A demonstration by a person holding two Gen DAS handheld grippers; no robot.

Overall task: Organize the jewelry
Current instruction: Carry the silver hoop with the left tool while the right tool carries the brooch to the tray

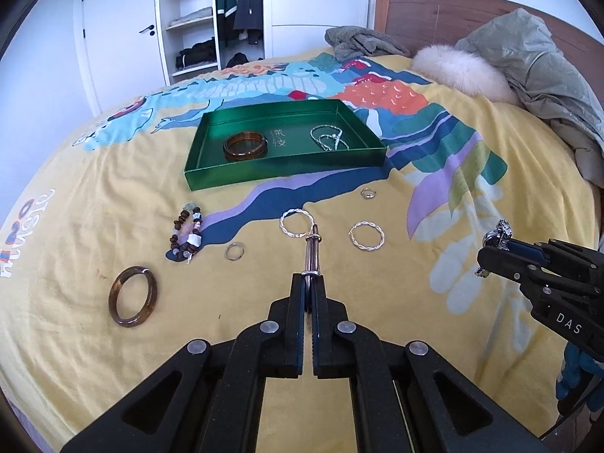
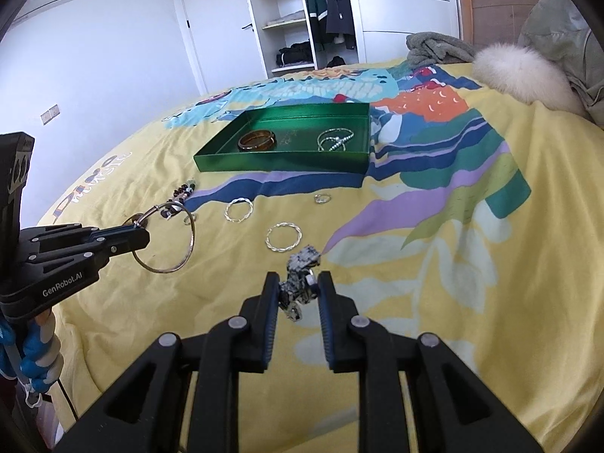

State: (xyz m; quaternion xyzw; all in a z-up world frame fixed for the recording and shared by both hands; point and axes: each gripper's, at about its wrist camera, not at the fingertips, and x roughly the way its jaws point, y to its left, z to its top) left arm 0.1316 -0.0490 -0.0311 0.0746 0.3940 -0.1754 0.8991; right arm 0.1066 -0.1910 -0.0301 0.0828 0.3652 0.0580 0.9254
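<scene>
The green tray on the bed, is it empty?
Not empty. The green tray holds an amber bangle and a silver chain.

White walls, open wardrobe (image 1: 192, 19), wooden headboard (image 1: 434, 15)

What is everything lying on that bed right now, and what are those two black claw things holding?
Green tray: one, on the bedspread, far side.
Amber bangle in tray: one stack, brown, left part of the tray.
Silver chain bracelets: a small pile, right part of the tray.
Amber bangle on bed: one, brown, near left.
Beaded bracelets: a cluster, brown and pastel, in front of the tray.
Twisted silver hoops: two, mid bedspread.
Small rings: two, silver, on the bedspread.
Bedspread: one, yellow with a colourful print.
Coat with fur trim: one, grey-green, far right.
Left gripper: shut on thin silver bangle.
Right gripper: shut on sparkly bracelet.
</scene>
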